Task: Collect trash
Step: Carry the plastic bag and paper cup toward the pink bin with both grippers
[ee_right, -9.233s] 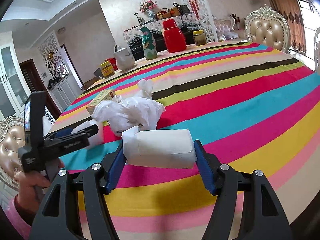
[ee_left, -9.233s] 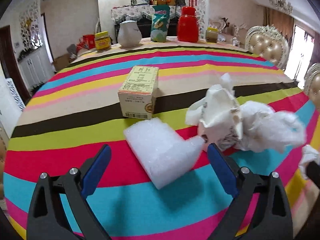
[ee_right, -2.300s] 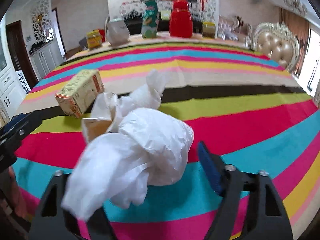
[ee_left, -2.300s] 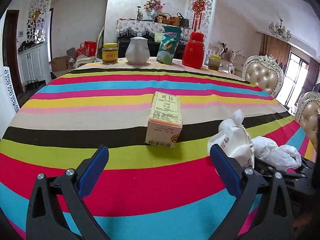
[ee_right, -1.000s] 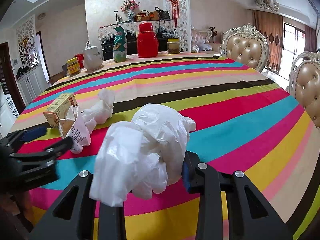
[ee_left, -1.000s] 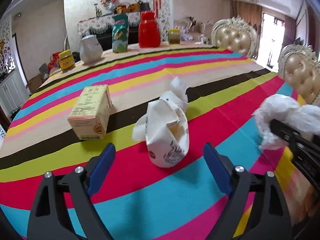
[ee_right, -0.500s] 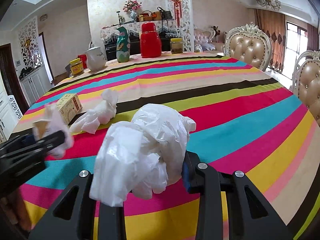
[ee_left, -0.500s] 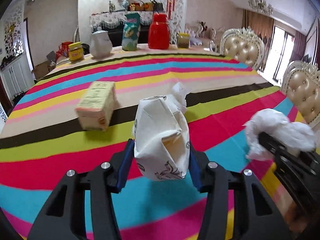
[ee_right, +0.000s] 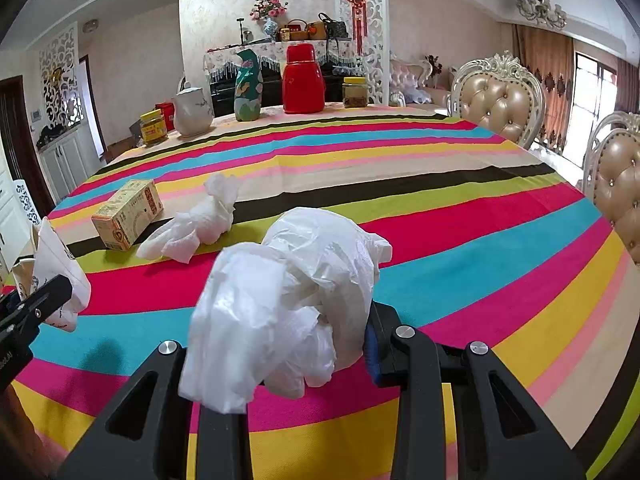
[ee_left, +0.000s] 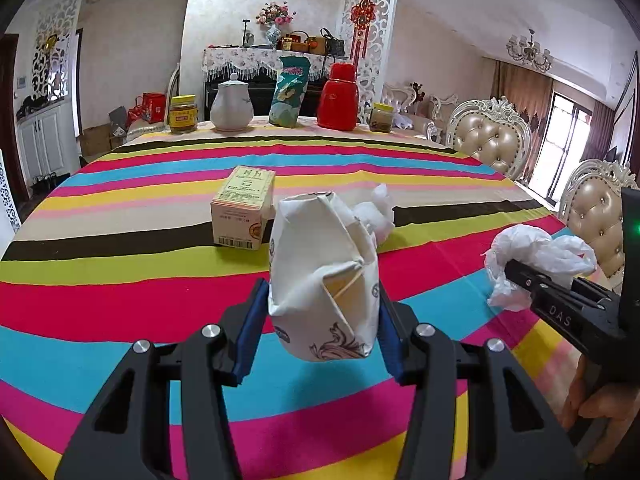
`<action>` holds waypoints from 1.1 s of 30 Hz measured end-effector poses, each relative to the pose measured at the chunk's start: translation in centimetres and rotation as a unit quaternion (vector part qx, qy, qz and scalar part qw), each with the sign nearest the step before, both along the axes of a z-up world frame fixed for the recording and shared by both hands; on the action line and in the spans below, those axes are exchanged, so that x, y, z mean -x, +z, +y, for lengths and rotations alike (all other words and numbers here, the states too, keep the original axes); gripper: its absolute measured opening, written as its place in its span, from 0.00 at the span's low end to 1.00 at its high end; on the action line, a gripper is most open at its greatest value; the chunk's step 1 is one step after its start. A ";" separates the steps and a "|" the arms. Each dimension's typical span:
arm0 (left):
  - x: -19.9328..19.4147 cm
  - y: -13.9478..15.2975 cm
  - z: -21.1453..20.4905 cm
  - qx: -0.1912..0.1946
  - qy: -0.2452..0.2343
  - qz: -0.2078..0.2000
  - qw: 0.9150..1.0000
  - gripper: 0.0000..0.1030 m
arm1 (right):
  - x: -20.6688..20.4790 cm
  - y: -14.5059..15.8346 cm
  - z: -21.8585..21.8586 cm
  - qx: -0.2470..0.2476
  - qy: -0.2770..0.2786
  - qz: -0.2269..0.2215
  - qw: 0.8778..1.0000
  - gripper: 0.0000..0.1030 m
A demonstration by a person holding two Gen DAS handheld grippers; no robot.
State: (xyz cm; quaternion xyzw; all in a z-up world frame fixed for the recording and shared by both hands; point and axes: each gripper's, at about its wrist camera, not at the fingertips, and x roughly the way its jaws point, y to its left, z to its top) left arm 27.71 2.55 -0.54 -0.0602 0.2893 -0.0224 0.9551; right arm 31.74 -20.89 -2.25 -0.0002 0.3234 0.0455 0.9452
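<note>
Left gripper [ee_left: 320, 320] found clamped on a crushed paper cup [ee_left: 324, 276], blue pads pressed to both its sides, cup held clear of the striped tablecloth [ee_left: 120, 300] with its shadow on the cyan band beneath. Jaws noted as having just closed in on the cup. Right gripper [ee_right: 280, 344] found pinched tight on a crumpled plastic bag [ee_right: 296, 292], bag bulging above and spilling over the left finger, hiding it; only the right pad [ee_right: 372, 348] visible. Seen from the left wrist, same bag [ee_left: 536, 260] held off to the right above the cloth, a hand [ee_left: 600, 408] below it on the handle. Remaining on the table: a wadded tissue [ee_right: 200, 220] lying on the beige and dark bands, and just left of it a small carton [ee_right: 128, 212], apart from the tissue. At the far edge, well apart: yellow-lidded jar [ee_left: 183, 114], white teapot [ee_left: 232, 104], green bag [ee_left: 289, 92], red flask [ee_left: 338, 98]. Padded chairs [ee_left: 490, 140] recorded at the right rim.
</note>
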 end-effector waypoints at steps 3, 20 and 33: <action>0.3 0.3 0.4 0.004 0.004 -0.006 1.000 0.48 | 0.0 0.0 0.4 0.008 0.003 0.001 1.000 0.31; 1.2 0.9 -1.5 -0.017 -0.028 -0.011 0.999 0.48 | 6.0 3.0 -1.2 0.001 0.040 -0.024 0.999 0.31; 7.7 2.7 -7.5 -0.031 -0.108 -0.029 0.993 0.48 | 14.4 4.5 -6.6 -0.027 0.036 -0.045 0.998 0.31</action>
